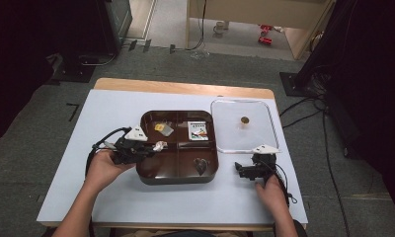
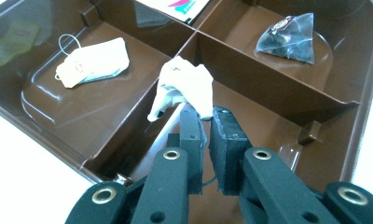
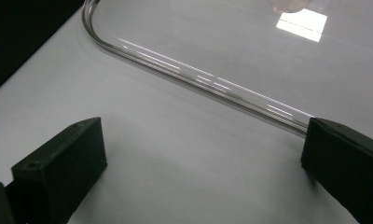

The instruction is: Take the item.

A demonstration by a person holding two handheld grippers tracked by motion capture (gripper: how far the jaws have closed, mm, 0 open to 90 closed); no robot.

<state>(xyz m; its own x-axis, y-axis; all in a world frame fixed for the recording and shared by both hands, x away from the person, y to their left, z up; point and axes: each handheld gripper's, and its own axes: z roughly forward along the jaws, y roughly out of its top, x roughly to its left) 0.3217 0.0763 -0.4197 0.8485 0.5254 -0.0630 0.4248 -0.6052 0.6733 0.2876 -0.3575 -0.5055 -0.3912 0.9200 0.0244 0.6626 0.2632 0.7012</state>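
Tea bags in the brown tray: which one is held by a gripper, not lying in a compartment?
The white crumpled tea bag, pinched by the left gripper above the divider. The flat tagged bag and the dark pyramid bag lie loose in their own compartments of the tray.

Left gripper (image 2: 205, 116) with jaws pinched together, right gripper (image 3: 203, 154) with jaws wide apart.

Left gripper (image 2: 204, 122) closed on a white tea bag (image 2: 184, 86), pinched at its lower edge above the cross divider of a brown four-compartment tray (image 2: 287, 84). One compartment holds a flat white tea bag with a tan tag (image 2: 93, 63); another holds a dark pyramid-shaped sachet (image 2: 289, 37). A printed packet (image 2: 177, 7) lies at the upper edge.
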